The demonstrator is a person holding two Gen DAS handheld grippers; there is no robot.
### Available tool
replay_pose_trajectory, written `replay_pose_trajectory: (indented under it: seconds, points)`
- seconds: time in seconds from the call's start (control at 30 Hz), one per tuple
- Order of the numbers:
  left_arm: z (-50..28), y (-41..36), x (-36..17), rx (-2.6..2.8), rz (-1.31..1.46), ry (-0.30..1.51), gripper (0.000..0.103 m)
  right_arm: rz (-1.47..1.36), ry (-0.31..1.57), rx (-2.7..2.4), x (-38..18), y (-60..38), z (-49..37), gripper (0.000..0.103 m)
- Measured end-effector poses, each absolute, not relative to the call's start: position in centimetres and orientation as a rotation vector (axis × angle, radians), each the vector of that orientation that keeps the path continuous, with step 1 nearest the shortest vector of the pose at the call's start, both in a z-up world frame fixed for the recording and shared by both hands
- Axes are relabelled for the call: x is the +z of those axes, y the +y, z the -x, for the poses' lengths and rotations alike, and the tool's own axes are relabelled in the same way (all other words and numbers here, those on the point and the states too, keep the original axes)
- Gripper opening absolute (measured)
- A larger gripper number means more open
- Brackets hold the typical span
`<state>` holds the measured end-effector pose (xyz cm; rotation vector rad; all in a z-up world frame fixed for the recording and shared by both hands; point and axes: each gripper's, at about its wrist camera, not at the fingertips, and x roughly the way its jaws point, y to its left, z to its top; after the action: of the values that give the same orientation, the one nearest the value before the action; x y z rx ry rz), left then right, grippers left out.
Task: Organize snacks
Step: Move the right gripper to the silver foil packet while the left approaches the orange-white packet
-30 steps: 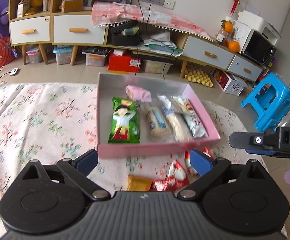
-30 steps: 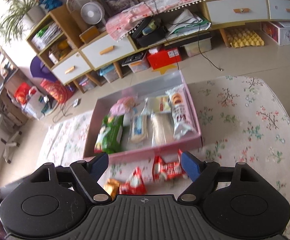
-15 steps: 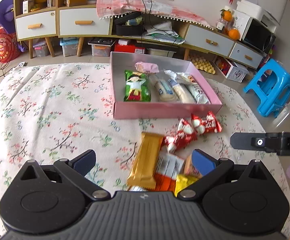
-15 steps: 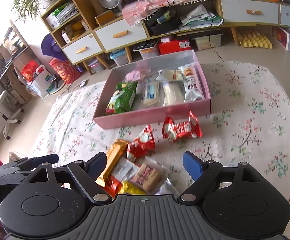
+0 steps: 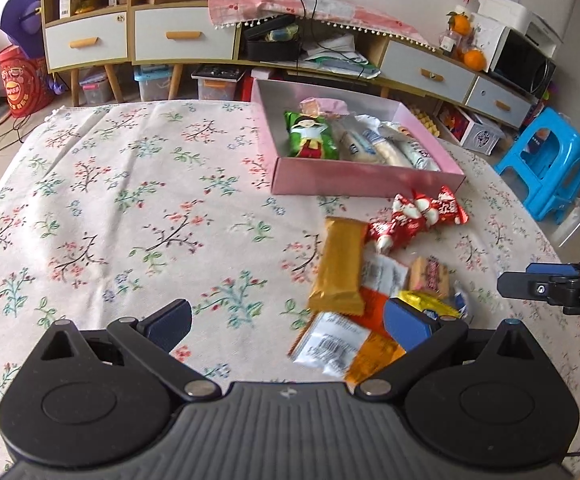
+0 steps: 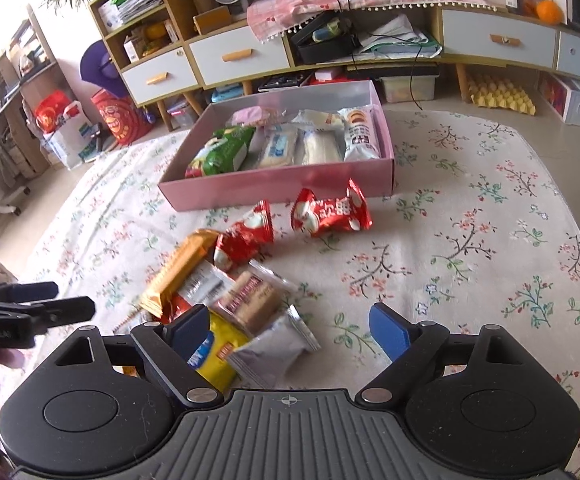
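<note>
Blue pads on the right hand-held gripper [image 6: 290, 330] stand wide and are opening further; a silver packet [image 6: 274, 350] lies on the tabletop [image 6: 469, 240] between them, ungripped. The left hand-held gripper [image 5: 286, 320] is open too, holding nothing, with the loose snack pile [image 5: 369, 276] just ahead by its right pad. Beyond the pile lie two red packets [image 6: 329, 212], then the pink box [image 6: 282, 188] farther ahead, holding a green packet [image 6: 222, 152] and pale wrapped snacks [image 6: 317, 144] side by side.
</note>
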<state>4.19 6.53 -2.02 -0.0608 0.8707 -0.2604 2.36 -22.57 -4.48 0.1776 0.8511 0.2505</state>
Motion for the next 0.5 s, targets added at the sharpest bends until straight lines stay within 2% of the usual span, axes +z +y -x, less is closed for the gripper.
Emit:
replay_pose_trajectory:
  seconds: [0.3, 0.5]
  points:
    - [-4.1, 5.5, -3.8, -0.313, 0.034, 0.925, 0.1, -0.111, 0.873, 0.268, -6.0, -20.6, -2.0, 0.089]
    - [-5.4, 5.1, -4.7, -0.251, 0.153, 0.998, 0.097, -0.104, 0.877, 0.285, -6.3, -19.4, -2.2, 0.089]
